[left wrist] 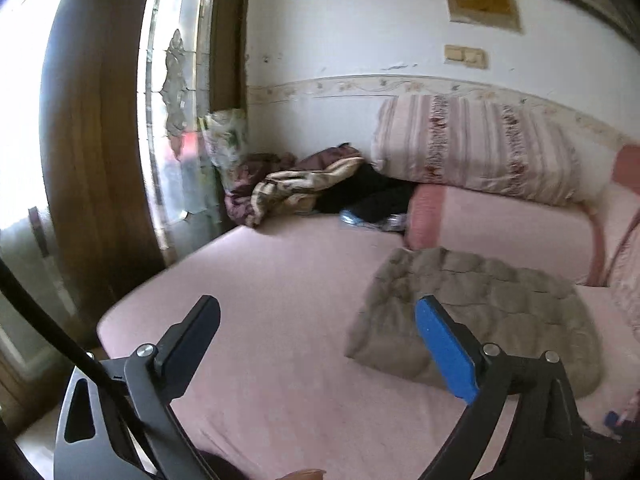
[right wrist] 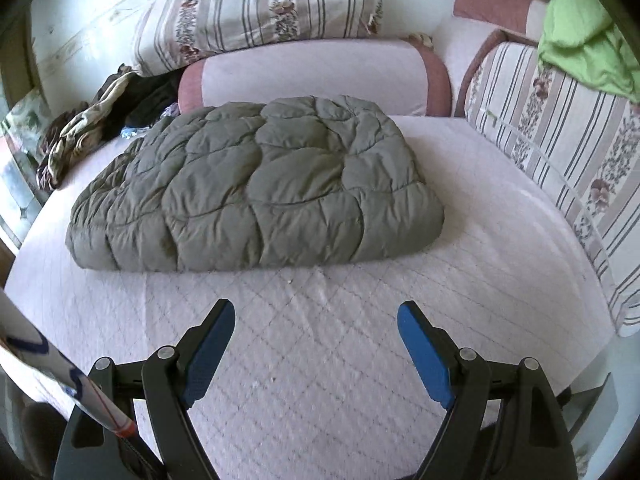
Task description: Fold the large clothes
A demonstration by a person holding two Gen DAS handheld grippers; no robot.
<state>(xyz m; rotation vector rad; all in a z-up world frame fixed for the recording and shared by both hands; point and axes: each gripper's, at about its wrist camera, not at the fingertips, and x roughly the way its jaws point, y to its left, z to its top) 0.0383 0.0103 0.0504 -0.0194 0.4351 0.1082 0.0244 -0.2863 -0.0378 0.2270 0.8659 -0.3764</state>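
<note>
Bedding scene, two wrist views. Olive-grey quilted puffy garment, folded into a thick rectangular bundle, lies flat on the pale pink quilted mattress cover, toward the far half of the bed and just in front of a pink-and-white bolster cushion. The same bundle appears at the right of the left wrist view, partly behind one blue pad.

Right gripper: black arms with blue-padded fingers standing wide apart, nothing between them, hovering over bare mattress on the near side of the bundle and not touching it.

Left gripper: jaws likewise spread wide and empty, above the mattress to the left of the bundle; a black cable crosses its lower left.

Surroundings: a striped floral cushion leans against the white wall behind the bolster; a second striped cushion lines the right edge of the bed, with a bright green cloth draped on top. A heap of crumpled brown, beige and black clothes sits in the far left corner. A wooden door frame with leaded glass panel stands at the left, strongly backlit; this view is slightly blurred.
</note>
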